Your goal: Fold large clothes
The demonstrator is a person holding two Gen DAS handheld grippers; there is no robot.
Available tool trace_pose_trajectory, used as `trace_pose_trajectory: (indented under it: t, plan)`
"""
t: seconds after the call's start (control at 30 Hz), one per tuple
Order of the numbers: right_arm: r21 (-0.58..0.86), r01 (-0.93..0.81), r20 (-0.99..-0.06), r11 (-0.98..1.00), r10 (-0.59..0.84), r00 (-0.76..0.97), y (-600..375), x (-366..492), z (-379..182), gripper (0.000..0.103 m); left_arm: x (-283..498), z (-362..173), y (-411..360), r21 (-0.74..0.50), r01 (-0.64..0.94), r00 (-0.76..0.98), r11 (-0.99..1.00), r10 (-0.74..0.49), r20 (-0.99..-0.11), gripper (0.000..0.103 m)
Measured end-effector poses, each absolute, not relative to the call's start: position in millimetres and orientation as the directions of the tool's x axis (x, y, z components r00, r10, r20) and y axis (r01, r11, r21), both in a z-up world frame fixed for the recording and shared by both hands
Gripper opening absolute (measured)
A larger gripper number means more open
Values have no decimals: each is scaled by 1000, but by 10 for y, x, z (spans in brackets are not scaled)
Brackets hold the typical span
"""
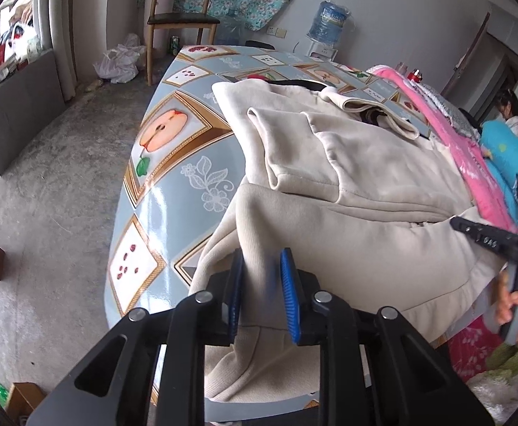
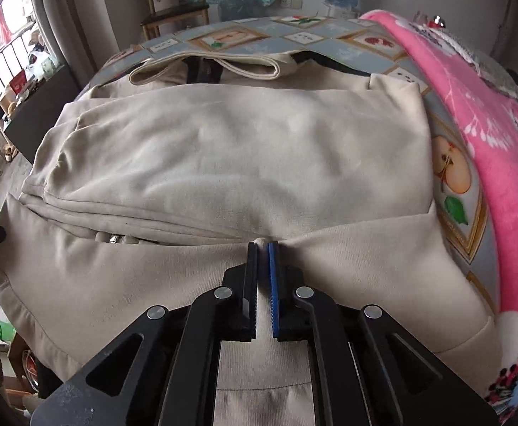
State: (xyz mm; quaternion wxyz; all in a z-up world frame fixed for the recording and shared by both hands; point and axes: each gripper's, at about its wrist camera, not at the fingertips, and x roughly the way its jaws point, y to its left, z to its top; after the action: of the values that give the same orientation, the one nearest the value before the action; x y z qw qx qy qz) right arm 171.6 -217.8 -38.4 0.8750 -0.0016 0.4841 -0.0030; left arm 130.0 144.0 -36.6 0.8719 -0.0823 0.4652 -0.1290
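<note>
A large beige jacket (image 1: pixel 358 177) lies on the patterned table (image 1: pixel 174 163), sleeves folded over its body. My left gripper (image 1: pixel 263 259) is shut on a ridge of the jacket's near left hem, which hangs over the table edge. In the right wrist view the jacket (image 2: pixel 237 156) fills the middle; my right gripper (image 2: pixel 262 246) is shut on a pinch of its near hem. The right gripper's black body (image 1: pixel 507 238) shows in the left wrist view at the right, held by a hand.
A pink blanket (image 2: pixel 489 149) lies along the table's right side. A wooden chair (image 1: pixel 181 17), a water jug (image 1: pixel 328 21) and plastic bags (image 1: pixel 120 62) stand beyond the table. A person (image 1: pixel 512 115) sits at far right.
</note>
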Motion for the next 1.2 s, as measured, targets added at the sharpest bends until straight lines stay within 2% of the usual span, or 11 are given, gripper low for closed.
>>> trace_pose_trajectory:
  t: [0.13, 0.2, 0.3, 0.4, 0.53, 0.67, 0.83, 0.93, 1.2]
  plan:
    - [55, 12, -825, 998, 39, 563, -2205, 1605, -238, 15, 1306, -328, 1466, -301, 157, 519, 940, -338, -785, 21]
    - [86, 2, -810, 996, 69, 583, -2224, 1545, -150, 42, 1333, -332, 1453, -294, 158, 508, 943, -332, -795, 21]
    - [133, -33, -793, 991, 126, 596, -2212, 1471, -51, 52, 1413, -367, 1416, -263, 148, 486, 953, -302, -820, 27]
    - [166, -57, -791, 984, 168, 589, -2188, 1430, -48, 63, 1508, -404, 1422, -273, 123, 468, 954, -298, -832, 27]
    - [156, -69, -810, 985, 168, 562, -2144, 1387, -190, 64, 1569, -432, 1453, -328, 94, 473, 940, -332, -816, 27]
    - [115, -70, -835, 991, 134, 533, -2101, 1360, -388, 64, 1479, -320, 1391, -372, 149, 502, 916, -395, -770, 27]
    - [92, -92, -825, 992, 127, 551, -2082, 1319, -408, 65, 1620, -426, 1357, -334, 106, 457, 937, -344, -820, 27]
    - [151, -78, -812, 986, 168, 559, -2226, 1285, -335, 65, 1674, -478, 1377, -339, 88, 446, 937, -341, -828, 27]
    - [217, 82, -765, 973, 117, 633, -3235, 1190, -35, 65, 1619, -466, 1262, -241, 113, 473, 964, -265, -840, 27]
